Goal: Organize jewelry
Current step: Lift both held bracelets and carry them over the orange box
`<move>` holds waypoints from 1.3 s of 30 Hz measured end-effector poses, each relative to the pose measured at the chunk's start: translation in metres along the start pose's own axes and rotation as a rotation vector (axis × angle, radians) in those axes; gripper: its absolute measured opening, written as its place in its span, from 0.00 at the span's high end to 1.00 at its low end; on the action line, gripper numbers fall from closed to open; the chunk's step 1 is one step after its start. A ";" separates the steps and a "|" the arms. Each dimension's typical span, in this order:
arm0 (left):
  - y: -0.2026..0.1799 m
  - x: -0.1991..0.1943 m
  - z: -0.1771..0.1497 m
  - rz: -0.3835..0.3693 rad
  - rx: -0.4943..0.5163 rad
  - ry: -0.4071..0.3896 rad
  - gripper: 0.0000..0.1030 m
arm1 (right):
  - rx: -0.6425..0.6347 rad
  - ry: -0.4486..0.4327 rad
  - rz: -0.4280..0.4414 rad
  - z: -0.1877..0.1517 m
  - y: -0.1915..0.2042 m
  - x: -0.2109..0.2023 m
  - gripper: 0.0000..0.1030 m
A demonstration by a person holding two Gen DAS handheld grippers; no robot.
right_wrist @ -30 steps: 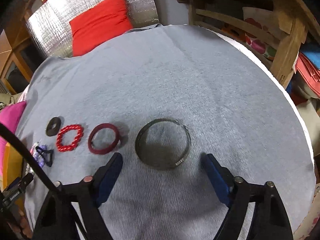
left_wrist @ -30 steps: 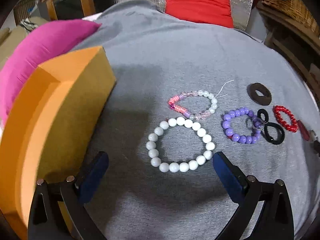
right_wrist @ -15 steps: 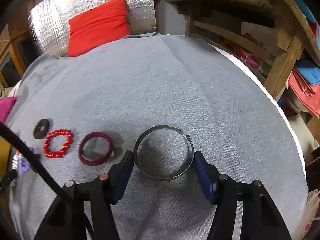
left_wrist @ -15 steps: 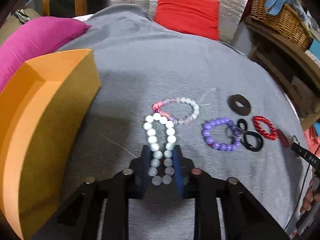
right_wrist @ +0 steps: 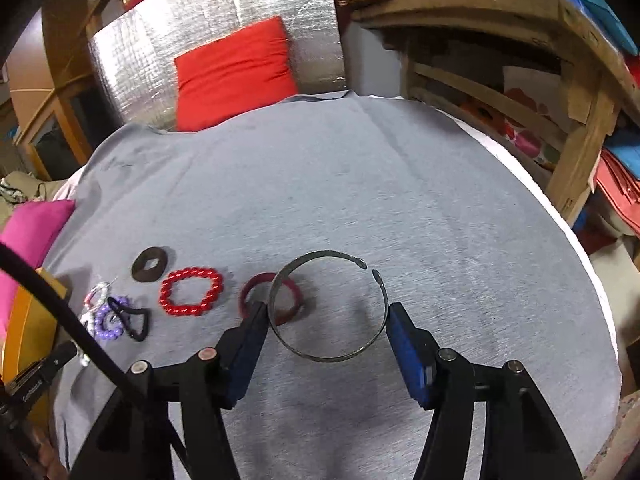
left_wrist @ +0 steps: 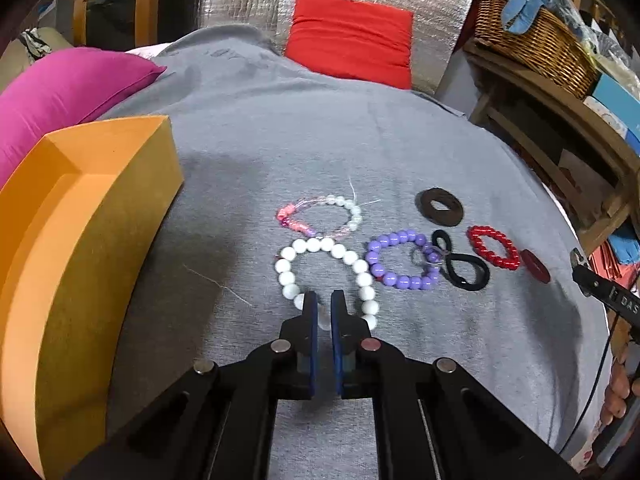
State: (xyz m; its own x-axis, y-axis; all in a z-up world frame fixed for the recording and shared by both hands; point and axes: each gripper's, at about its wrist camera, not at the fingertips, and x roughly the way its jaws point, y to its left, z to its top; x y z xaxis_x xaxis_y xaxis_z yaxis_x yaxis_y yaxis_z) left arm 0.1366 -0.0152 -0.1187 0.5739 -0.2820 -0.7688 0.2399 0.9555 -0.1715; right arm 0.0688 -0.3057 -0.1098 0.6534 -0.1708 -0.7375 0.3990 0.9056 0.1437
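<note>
My left claw is pinched on the near beads of the white bracelet; if the grip is shallow, the round beads could roll out as I lift toward the orange box. My right claw pinches the thin metal bangle, which could spring free. Both are lying on the grey cloth. The bangle is open-ended, overlapping a dark red ring.
</note>
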 end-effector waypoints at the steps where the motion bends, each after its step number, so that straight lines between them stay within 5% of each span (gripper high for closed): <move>1: 0.003 0.002 0.001 0.010 -0.014 0.010 0.91 | -0.002 0.001 0.000 -0.001 0.002 0.000 0.38; 5: 0.006 0.005 0.003 0.049 -0.044 0.018 0.30 | -0.006 0.011 -0.003 -0.002 0.000 0.004 0.38; 15: -0.010 0.024 0.004 0.085 0.016 0.045 0.18 | 0.002 0.025 -0.007 -0.005 -0.012 0.007 0.38; 19: -0.020 0.025 0.000 0.087 0.063 0.019 0.19 | 0.002 0.028 -0.007 -0.007 -0.012 0.007 0.38; 21: -0.021 0.022 0.000 0.073 0.064 0.002 0.54 | -0.001 0.025 -0.007 -0.007 -0.011 0.006 0.38; 24: -0.021 0.018 -0.003 0.008 0.072 -0.018 0.91 | 0.000 0.021 -0.003 -0.007 -0.010 0.006 0.38; 39: -0.033 -0.057 0.001 -0.100 0.075 -0.177 0.91 | -0.052 -0.042 0.070 -0.005 0.023 -0.011 0.38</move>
State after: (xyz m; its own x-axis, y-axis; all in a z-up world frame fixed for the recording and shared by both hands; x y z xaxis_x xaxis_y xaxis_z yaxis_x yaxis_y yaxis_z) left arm 0.0968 -0.0311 -0.0688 0.6712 -0.3919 -0.6292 0.3559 0.9150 -0.1901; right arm 0.0679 -0.2808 -0.1019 0.7055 -0.1212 -0.6982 0.3178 0.9347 0.1589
